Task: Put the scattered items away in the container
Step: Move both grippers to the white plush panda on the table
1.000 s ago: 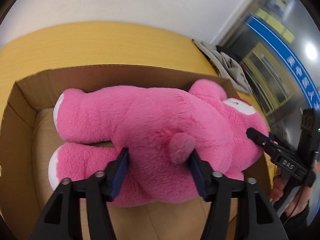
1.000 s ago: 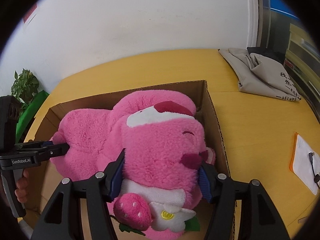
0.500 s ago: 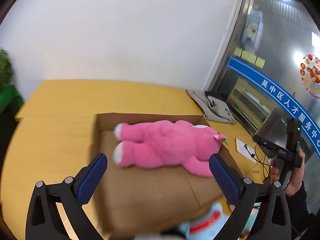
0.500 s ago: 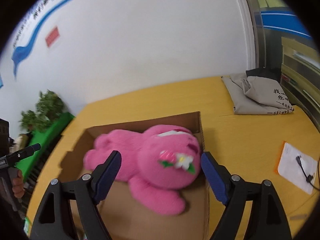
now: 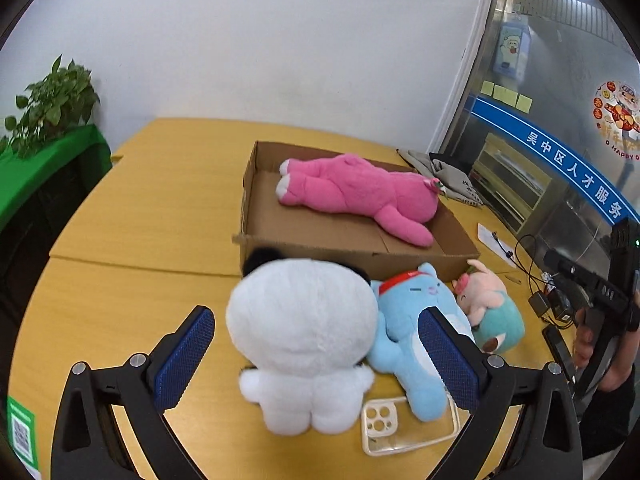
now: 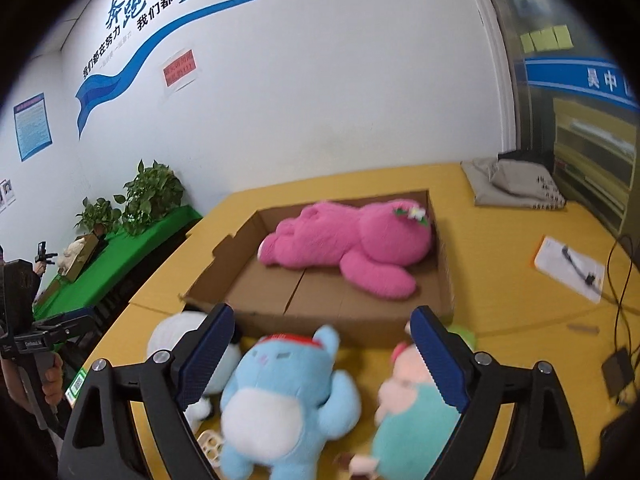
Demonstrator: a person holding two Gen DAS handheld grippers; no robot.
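On the yellow wooden table, the big pink plush bear lies on its side inside the shallow brown cardboard box, while a white round-headed plush toy, a light blue plush cat with a red headband, a small pink-and-teal plush doll and a clear phone case sit just in front of the box. The left gripper angles downward with its jaws spread wide either side of the white toy, touching nothing. The right gripper, also tilted down, hangs over the blue cat and the doll, its jaws opening and empty, gripped by a hand at the table's edge.
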